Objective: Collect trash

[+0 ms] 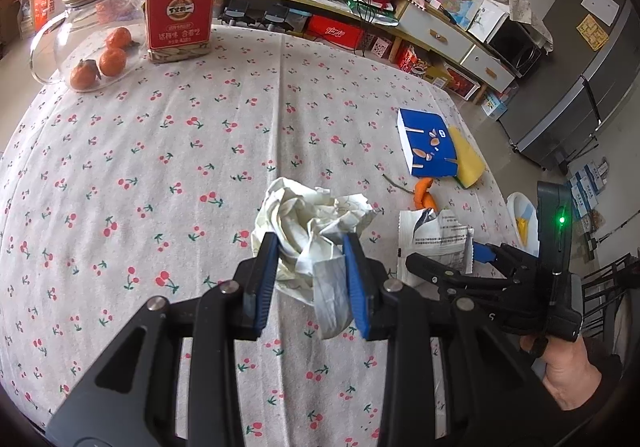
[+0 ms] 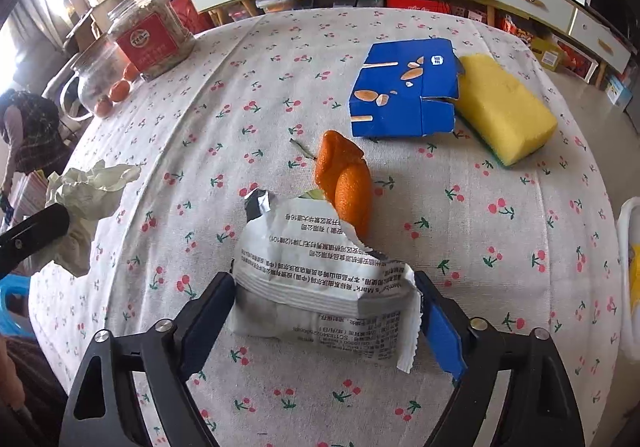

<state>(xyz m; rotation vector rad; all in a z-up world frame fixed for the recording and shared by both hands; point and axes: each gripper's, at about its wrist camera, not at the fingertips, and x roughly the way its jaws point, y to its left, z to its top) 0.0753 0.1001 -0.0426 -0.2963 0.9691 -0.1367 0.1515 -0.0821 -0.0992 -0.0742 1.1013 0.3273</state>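
Observation:
A crumpled wad of whitish paper is pinched between the blue pads of my left gripper, held just above the cherry-print tablecloth; the same wad shows at the left of the right wrist view. A torn white snack wrapper lies flat on the cloth between the wide-spread fingers of my right gripper, whose pads sit at its two edges without squeezing it. From the left wrist view that right gripper hovers over the wrapper. An orange peel lies just beyond the wrapper.
A blue cardboard piece with seed shells on it and a yellow sponge lie further back. A seed jar and a glass jug with mandarins stand far left. A white bin sits beyond the table's right edge. A person stands at the left.

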